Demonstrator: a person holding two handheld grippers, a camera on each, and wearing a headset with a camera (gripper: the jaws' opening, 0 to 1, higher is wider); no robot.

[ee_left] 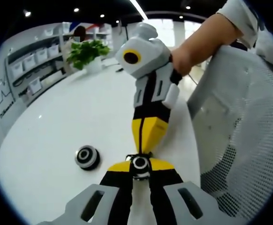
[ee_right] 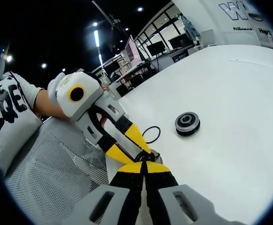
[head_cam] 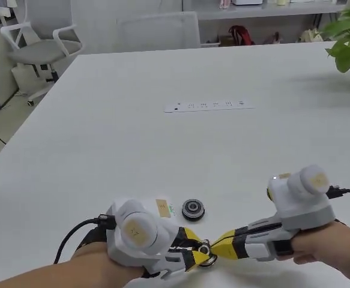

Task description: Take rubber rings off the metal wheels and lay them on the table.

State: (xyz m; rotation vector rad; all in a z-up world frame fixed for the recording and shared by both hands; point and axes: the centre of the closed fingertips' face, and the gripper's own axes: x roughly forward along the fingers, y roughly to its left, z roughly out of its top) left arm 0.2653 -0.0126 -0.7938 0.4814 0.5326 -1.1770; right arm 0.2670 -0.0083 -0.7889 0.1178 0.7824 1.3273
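A small metal wheel (ee_left: 139,163) with a black rubber ring is held just above the white table (head_cam: 162,150), near its front edge. My left gripper (ee_left: 139,167) (head_cam: 194,252) is shut on this wheel from the left. From the right, my right gripper (head_cam: 218,248) (ee_right: 145,165) meets it, jaws shut and pinching the ring at the wheel's rim. A second ringed wheel (head_cam: 193,209) (ee_left: 87,157) (ee_right: 188,123) lies flat on the table just beyond. One loose black rubber ring (ee_right: 150,133) lies on the table beside the left gripper.
A small label (head_cam: 162,208) lies left of the second wheel. A white power strip (head_cam: 208,106) lies at mid table, a plant (head_cam: 349,42) stands at the far right. Mesh chairs (ee_left: 239,131) stand close to the table's front edge.
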